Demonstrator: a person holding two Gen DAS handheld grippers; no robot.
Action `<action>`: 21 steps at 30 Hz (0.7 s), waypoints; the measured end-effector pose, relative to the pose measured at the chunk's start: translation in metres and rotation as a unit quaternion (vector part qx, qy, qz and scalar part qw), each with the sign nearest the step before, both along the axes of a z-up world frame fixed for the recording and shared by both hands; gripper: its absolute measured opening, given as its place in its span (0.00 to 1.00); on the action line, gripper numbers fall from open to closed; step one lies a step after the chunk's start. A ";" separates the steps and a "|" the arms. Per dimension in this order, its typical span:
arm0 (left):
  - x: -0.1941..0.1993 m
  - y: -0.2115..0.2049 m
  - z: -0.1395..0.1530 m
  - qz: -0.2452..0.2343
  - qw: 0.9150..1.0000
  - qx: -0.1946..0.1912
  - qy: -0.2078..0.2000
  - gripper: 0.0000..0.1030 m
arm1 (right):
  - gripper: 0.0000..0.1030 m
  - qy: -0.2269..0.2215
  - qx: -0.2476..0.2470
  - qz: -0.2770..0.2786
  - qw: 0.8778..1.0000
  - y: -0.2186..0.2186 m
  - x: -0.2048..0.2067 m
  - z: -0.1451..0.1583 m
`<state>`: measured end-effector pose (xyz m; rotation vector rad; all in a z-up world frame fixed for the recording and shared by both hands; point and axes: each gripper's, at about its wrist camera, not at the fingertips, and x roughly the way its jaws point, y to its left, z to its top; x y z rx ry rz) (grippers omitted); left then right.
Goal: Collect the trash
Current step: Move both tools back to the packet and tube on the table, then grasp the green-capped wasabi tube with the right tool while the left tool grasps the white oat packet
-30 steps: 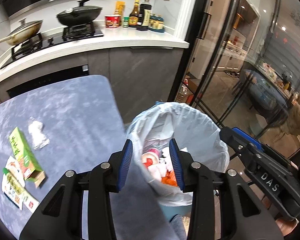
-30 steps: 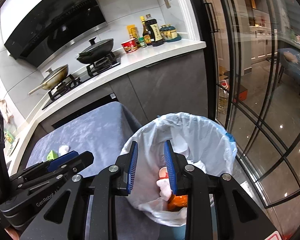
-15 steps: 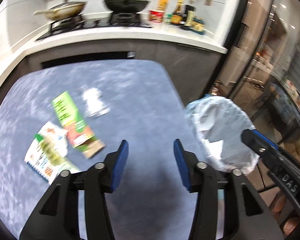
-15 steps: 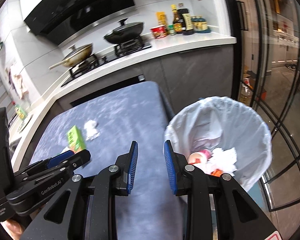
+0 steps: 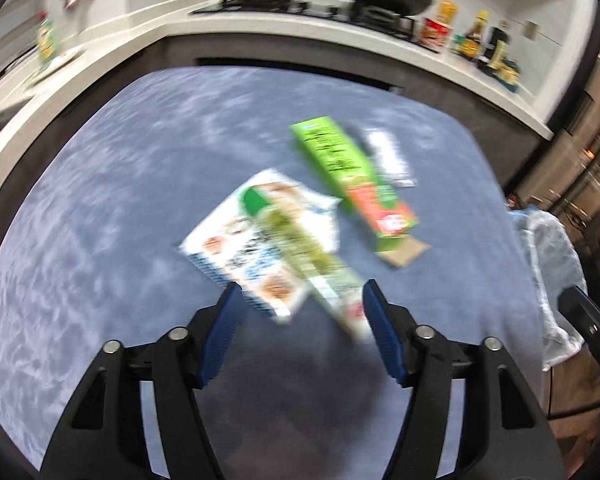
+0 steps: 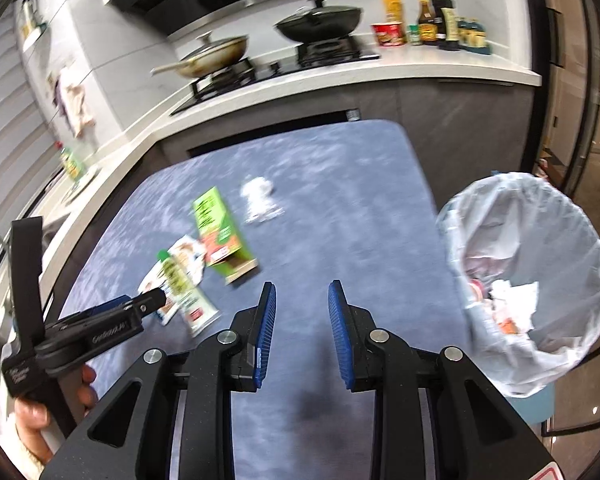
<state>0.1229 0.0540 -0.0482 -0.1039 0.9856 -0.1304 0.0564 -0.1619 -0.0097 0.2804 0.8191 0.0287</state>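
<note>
Four pieces of trash lie on the blue-grey counter (image 6: 340, 208): a long green tube (image 5: 312, 256), a flat printed wrapper (image 5: 236, 236) under it, a green carton (image 5: 352, 180) with one flap open, and a crumpled clear wrapper (image 5: 388, 156) just beyond the carton. The tube lies across the printed wrapper, and both sit close beside the carton's open end; the clear wrapper touches or nearly touches the carton's far side, though blur hides which.

The left gripper (image 5: 302, 300) hangs over the near end of the tube. Its jaws have just been opening and stand wide apart, with the ends of the tube and the printed wrapper showing between them, neither pad pressing on anything.

The right gripper (image 6: 302, 300) is over bare counter, well to the right of the pile. Its jaws are parted by a narrow gap and hold nothing.

One trash bin (image 6: 452, 216) lined with a white bag stands off the counter's right edge, already holding several crumpled scraps.

Behind, a kitchen worktop carries two pans (image 6: 320, 20) on a hob and a row of bottles (image 6: 432, 16).
</note>
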 end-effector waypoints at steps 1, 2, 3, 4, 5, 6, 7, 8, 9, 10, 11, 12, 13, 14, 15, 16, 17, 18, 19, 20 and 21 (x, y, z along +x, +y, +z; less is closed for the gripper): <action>0.000 0.007 -0.002 0.008 1.000 -0.001 0.002 0.64 | 0.26 0.002 -0.001 0.006 1.000 0.006 0.001 -0.002; 0.002 0.016 -0.005 0.019 1.000 -0.002 0.005 0.64 | 0.26 0.006 -0.002 0.015 1.000 0.014 0.004 -0.004; 0.003 0.024 -0.008 0.026 1.000 -0.005 0.008 0.64 | 0.26 0.008 -0.002 0.023 1.000 0.021 0.006 -0.006; 0.006 0.031 -0.010 0.034 0.999 -0.005 0.011 0.64 | 0.27 0.011 -0.004 0.030 0.999 0.028 0.009 -0.008; 0.007 0.036 -0.012 0.039 0.999 -0.005 0.013 0.64 | 0.29 0.014 -0.005 0.039 0.999 0.036 0.011 -0.010; 0.008 0.040 -0.014 0.043 0.999 -0.007 0.015 0.64 | 0.31 0.016 -0.006 0.045 0.999 0.041 0.013 -0.012; 0.011 0.046 -0.017 0.047 0.999 -0.010 0.020 0.64 | 0.32 0.019 -0.008 0.055 0.998 0.050 0.016 -0.015; 0.013 0.049 -0.018 0.051 0.998 -0.011 0.022 0.64 | 0.32 0.021 -0.009 0.063 0.998 0.057 0.019 -0.018; 0.014 0.052 -0.019 0.053 0.998 -0.013 0.024 0.64 | 0.33 0.023 -0.012 0.071 0.997 0.065 0.021 -0.020; 0.016 0.056 -0.021 0.055 0.998 -0.014 0.026 0.64 | 0.34 0.025 -0.015 0.077 0.997 0.071 0.024 -0.022; 0.017 0.057 -0.022 0.056 0.998 -0.014 0.026 0.64 | 0.35 0.027 -0.017 0.083 0.996 0.076 0.027 -0.024; 0.018 0.059 -0.024 0.056 0.998 -0.015 0.028 0.64 | 0.38 0.029 -0.018 0.089 0.995 0.082 0.030 -0.027; 0.019 0.061 -0.025 0.056 0.998 -0.016 0.029 0.64 | 0.42 0.031 -0.019 0.095 0.995 0.088 0.035 -0.030; 0.021 0.062 -0.026 0.056 0.998 -0.016 0.030 0.64 | 0.44 0.032 -0.020 0.099 0.994 0.093 0.039 -0.032; 0.022 0.064 -0.026 0.057 0.998 -0.018 0.031 0.64 | 0.48 0.032 -0.022 0.104 0.994 0.099 0.044 -0.035; 0.023 0.067 -0.027 0.057 0.998 -0.022 0.032 0.64 | 0.51 0.032 -0.024 0.108 0.993 0.103 0.047 -0.037; 0.023 0.068 -0.027 0.058 0.998 -0.023 0.033 0.64 | 0.52 0.033 -0.028 0.110 0.993 0.107 0.051 -0.039; 0.024 0.070 -0.027 0.059 0.997 -0.026 0.034 0.64 | 0.54 0.035 -0.032 0.112 0.993 0.110 0.055 -0.041; 0.024 0.074 -0.027 0.060 0.997 -0.029 0.035 0.64 | 0.54 0.039 -0.035 0.118 0.992 0.114 0.060 -0.045; 0.025 0.076 -0.028 0.062 0.997 -0.032 0.035 0.64 | 0.54 0.042 -0.037 0.122 0.991 0.118 0.063 -0.048; 0.026 0.078 -0.028 0.063 0.997 -0.035 0.037 0.65 | 0.56 0.045 -0.043 0.126 0.990 0.122 0.068 -0.052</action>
